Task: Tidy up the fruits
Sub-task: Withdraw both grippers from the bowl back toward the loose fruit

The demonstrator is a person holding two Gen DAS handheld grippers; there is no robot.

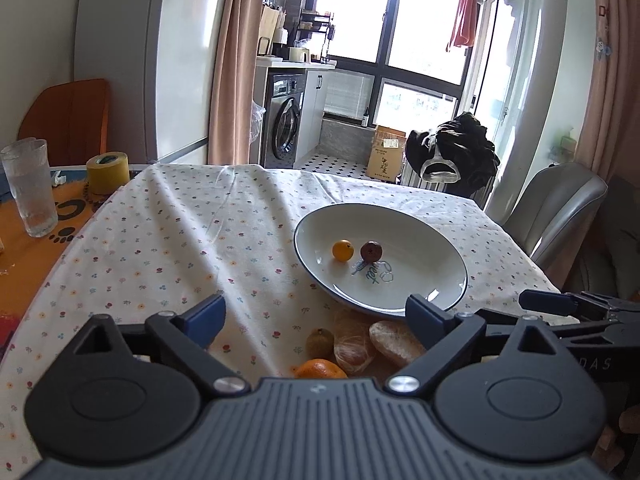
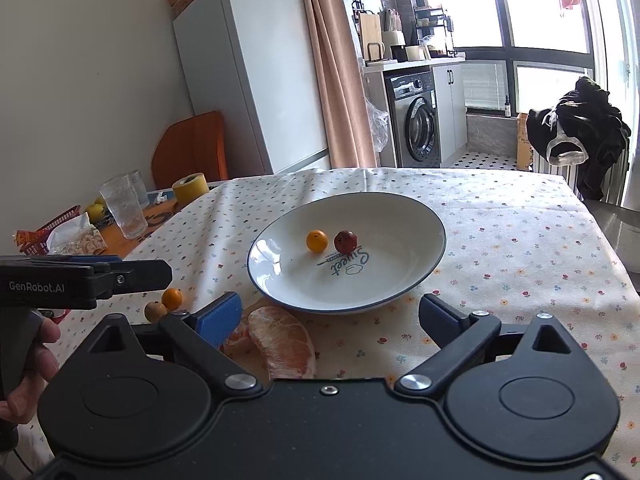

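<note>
In the left wrist view, the left claw [image 1: 316, 314] is held low and level over the counter [image 1: 168, 248], pointed at the plate [image 1: 420, 280]. Its jaws are spread wide and nothing is held. Below the gap, just in front of the plate, four fruits are seen: a brown fruit [image 1: 320, 343], an orange [image 1: 320, 369] and two peeled pieces [image 1: 394, 342]. On the plate, a small orange [image 1: 343, 250] and a red fruit [image 1: 371, 251] are set side by side. The right claw's tip [image 1: 546, 302] is seen at the right edge.

In the right wrist view, the right claw [image 2: 330, 314] is also held low and level, aimed at the plate [image 2: 400, 216]. Its jaws are wide apart and empty. A peeled piece [image 2: 282, 340] is seen by its left finger. The left claw [image 2: 132, 276] is seen from the side, gripped by a hand [image 2: 32, 360]. The orange [image 2: 172, 299] and brown fruit [image 2: 155, 311] are seen just under it.
</note>
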